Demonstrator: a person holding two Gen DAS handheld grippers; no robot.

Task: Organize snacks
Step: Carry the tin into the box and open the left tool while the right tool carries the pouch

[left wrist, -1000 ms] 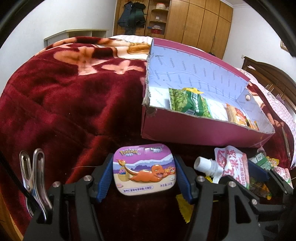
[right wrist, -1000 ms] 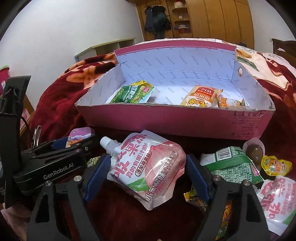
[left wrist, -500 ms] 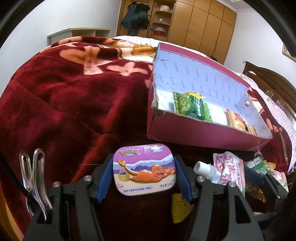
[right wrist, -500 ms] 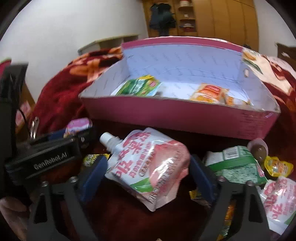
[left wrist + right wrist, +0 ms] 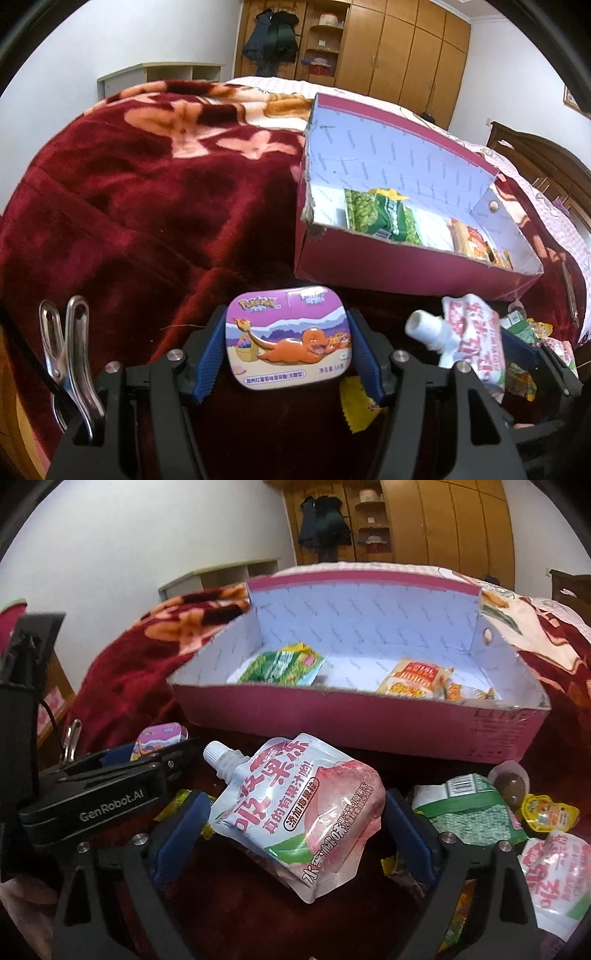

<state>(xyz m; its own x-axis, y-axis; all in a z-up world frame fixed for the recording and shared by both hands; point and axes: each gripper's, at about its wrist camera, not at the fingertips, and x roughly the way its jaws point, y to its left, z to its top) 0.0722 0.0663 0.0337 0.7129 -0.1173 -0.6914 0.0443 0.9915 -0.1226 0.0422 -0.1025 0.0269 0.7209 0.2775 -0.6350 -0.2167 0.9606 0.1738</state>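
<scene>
Our left gripper (image 5: 288, 347) clamps the tin (image 5: 288, 341) between its pads. Our right gripper (image 5: 293, 834) has spread wider since a second ago; the pouch (image 5: 299, 812) between its blue pads looks loose, perhaps not gripped. Ahead lies the box (image 5: 369, 720), some packets inside. Whether the pouch rests on the blanket (image 5: 147, 206), we cannot tell.

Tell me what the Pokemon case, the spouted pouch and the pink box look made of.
Pokemon case: probably printed tin, glossy, with rounded pressed corners; could be plastic.
Pouch: flexible plastic film, shiny and crinkled, with a hard white plastic spout.
Box: cardboard, matte pink outside, pale printed lining, frayed raw edges.
</scene>
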